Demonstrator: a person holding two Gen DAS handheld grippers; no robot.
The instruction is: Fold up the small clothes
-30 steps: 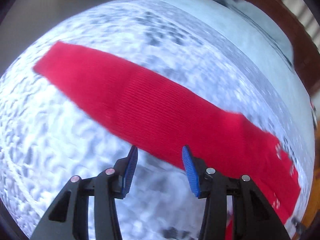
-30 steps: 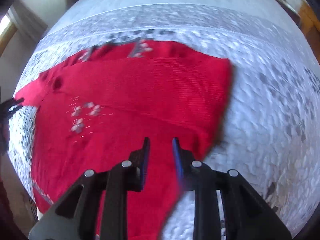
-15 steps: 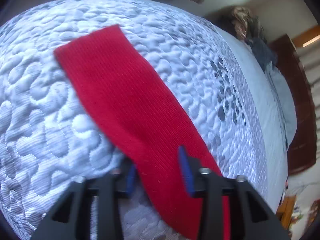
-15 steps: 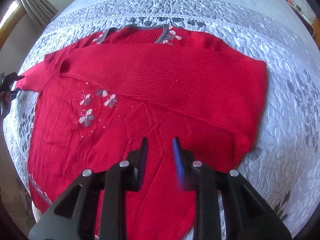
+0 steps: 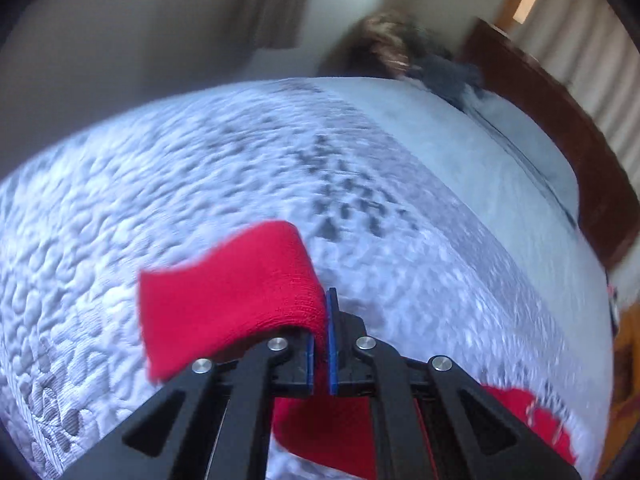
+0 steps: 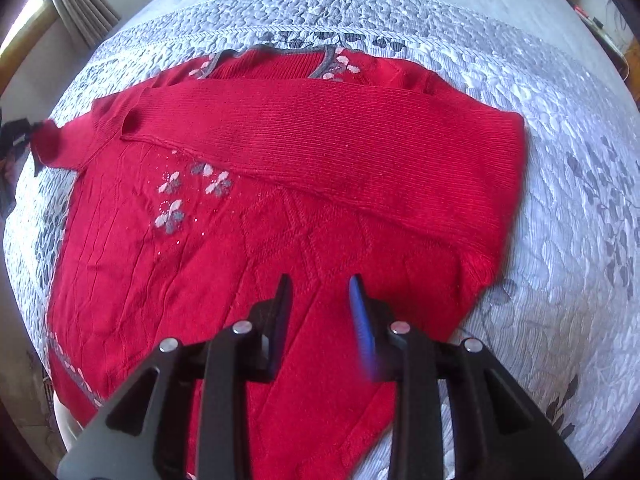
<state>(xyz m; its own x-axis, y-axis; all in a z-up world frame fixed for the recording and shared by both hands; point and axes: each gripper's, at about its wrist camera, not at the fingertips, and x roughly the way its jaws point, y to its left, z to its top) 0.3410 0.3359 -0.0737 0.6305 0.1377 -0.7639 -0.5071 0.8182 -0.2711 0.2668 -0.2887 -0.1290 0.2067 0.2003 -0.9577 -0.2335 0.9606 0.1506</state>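
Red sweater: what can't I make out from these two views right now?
- Sleeve in the left gripper: its run back to the red sweater, behind the fingers, left wrist view.
- Lower hem: cut off by the right gripper, right wrist view.
- Far-end clutter: motion-blurred, left wrist view.

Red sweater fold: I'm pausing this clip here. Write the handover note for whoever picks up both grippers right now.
Left gripper: shut on the sweater's sleeve, lifted off the quilted bedspread.
Right gripper: open, holds nothing, hovers above the lower body of the red sweater.
Sweater lies flat, neckline at the far side.
Done: one sleeve already folded across the chest.
Left: lay the gripped sleeve over the body, then fold the body, probably hem towards neckline.
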